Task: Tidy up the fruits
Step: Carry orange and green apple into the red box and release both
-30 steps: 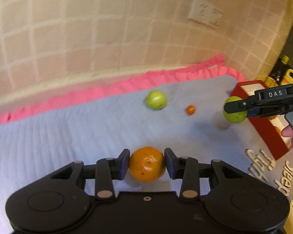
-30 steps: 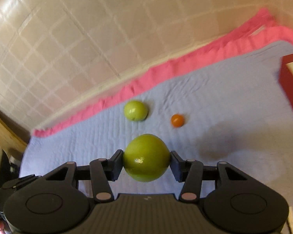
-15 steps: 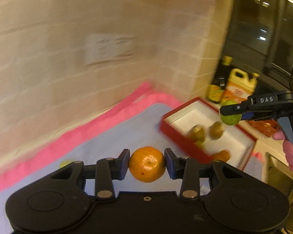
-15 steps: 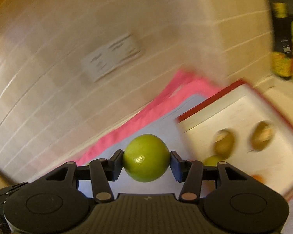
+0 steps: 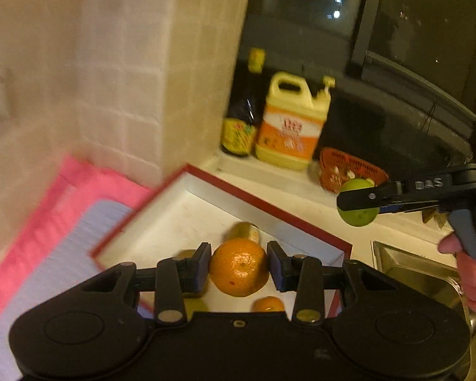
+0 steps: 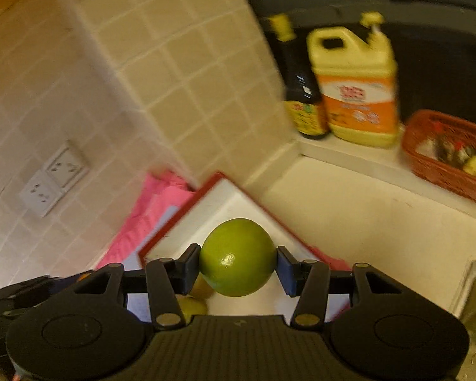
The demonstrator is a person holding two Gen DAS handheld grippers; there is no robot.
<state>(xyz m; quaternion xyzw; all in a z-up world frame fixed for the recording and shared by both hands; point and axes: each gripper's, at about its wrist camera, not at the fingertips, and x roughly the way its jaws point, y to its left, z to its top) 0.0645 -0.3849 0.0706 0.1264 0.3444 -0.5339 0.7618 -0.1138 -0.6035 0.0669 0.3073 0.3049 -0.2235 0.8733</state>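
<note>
We hold an orange (image 5: 239, 266) clamped in our left gripper (image 5: 239, 266) and a green apple (image 6: 237, 256) clamped in our right gripper (image 6: 236, 265), both above the red-rimmed box (image 5: 269, 209) holding fruit, where releasing high could bruise them or bounce them out.

A cream counter (image 6: 349, 219) carries a red-rimmed tray (image 5: 271, 209), pink-edged mat (image 5: 63, 222), yellow jug (image 6: 355, 89), dark bottle (image 6: 301, 95) and red basket (image 6: 447, 155)
</note>
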